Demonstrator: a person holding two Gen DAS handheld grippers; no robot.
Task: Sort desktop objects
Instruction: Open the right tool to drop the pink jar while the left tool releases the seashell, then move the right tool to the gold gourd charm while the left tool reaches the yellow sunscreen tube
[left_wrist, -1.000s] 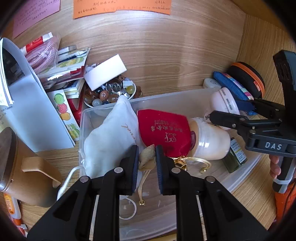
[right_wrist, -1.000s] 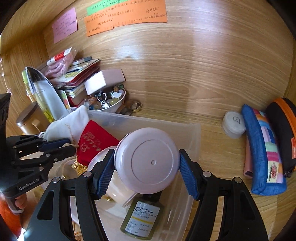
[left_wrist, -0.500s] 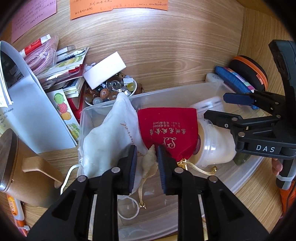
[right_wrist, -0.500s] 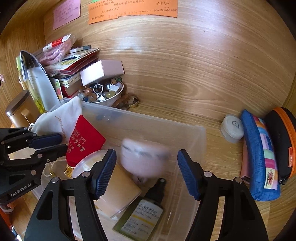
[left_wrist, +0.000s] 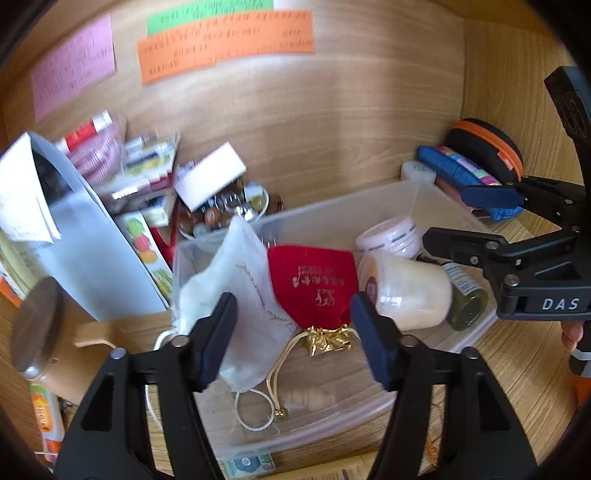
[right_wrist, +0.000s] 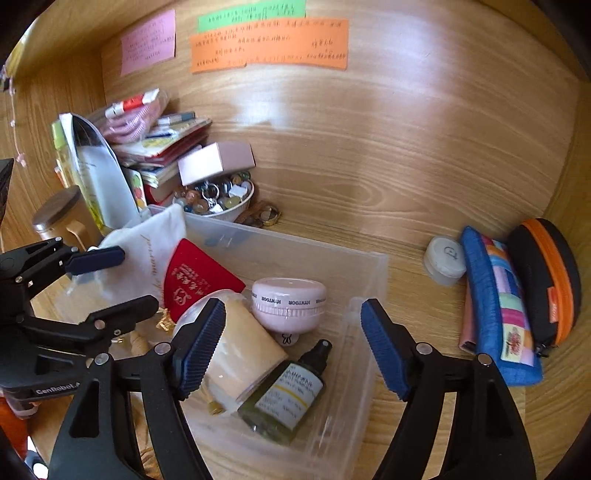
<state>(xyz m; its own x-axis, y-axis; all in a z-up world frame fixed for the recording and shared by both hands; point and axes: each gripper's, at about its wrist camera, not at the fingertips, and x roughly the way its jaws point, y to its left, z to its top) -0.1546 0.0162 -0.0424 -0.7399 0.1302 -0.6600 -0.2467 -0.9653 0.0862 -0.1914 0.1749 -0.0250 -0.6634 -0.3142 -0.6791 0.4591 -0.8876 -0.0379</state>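
A clear plastic bin holds a white cloth pouch, a red pouch with a gold tie, a cream jar on its side, a pink jar, a green spray bottle and a small beige shell-like piece on a cord. My left gripper is open and empty above the pouches. My right gripper is open and empty above the pink jar and bottle.
A bowl of trinkets under a pale box, stacked booklets and a brown mug stand left of the bin. A small white jar, a blue pencil case and a black-orange case lie to the right.
My left gripper opened and let the beige piece fall to the bin floor. My right gripper opened and dropped the pink jar into the bin. Both grippers rose.
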